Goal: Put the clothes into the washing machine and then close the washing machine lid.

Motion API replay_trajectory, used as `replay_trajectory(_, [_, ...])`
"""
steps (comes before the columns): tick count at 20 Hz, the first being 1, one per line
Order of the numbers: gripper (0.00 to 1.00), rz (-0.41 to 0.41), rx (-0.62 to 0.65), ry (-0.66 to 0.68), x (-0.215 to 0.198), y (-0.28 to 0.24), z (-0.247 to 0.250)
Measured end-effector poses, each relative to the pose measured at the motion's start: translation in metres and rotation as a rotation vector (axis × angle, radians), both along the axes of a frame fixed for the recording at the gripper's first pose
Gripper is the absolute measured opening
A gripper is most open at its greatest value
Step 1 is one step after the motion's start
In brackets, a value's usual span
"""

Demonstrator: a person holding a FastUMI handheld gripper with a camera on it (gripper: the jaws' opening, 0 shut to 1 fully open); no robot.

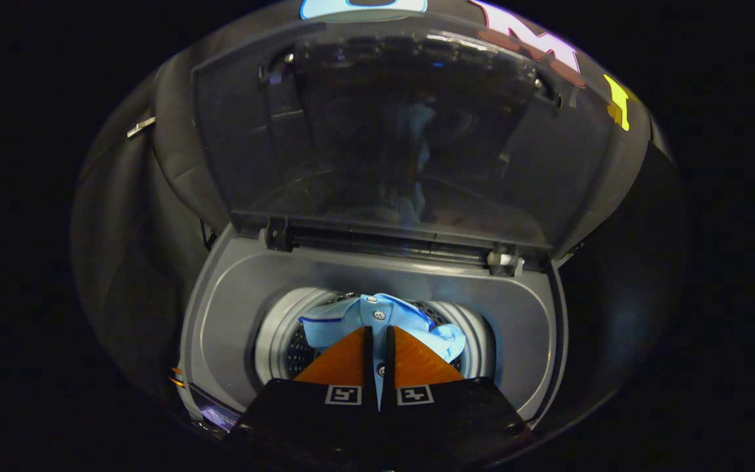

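Note:
A light blue shirt (377,313) with a buttoned placket hangs over the round drum opening (272,334) of a grey top-loading washing machine (233,295). My gripper (379,335) is shut on the shirt: its two fingers pinch the placket fabric between them, and the collar spreads out just ahead of the fingertips. The shirt's lower part is hidden behind the fingers. The machine's transparent lid (410,131) stands raised upright beyond the drum, hinged along the machine's back edge.
The lid's hinge bar (390,239) runs across just beyond the drum. The grey top deck slopes around the opening on both sides. A dark cloth wall surrounds the machine, with a small metal clip (141,126) on it left of the lid.

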State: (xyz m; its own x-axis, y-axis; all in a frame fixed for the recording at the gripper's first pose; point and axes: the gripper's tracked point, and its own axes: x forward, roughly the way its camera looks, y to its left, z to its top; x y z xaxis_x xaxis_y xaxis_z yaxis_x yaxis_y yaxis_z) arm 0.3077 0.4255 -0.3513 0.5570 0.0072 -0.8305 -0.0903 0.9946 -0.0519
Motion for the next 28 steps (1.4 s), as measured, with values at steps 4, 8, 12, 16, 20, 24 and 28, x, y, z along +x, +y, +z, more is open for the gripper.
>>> replay_trajectory(4, [0.05, 0.008, -0.002, 0.037, -0.006, 0.000, -0.025])
replay_trajectory(8, [0.05, 0.002, -0.009, 0.044, -0.007, 0.002, -0.029])
replay_trajectory(12, [0.05, -0.001, 0.006, 0.048, -0.007, 0.003, -0.028])
replay_trajectory(16, [0.18, 0.011, 0.012, 0.015, -0.003, 0.007, -0.020])
replay_trajectory(20, [0.39, 0.009, 0.048, -0.003, 0.005, 0.011, -0.001])
replay_trajectory(24, [0.74, 0.031, 0.039, 0.013, 0.000, 0.008, -0.006])
replay_trajectory(28, [0.90, 0.035, 0.009, 0.027, -0.007, 0.008, -0.006])
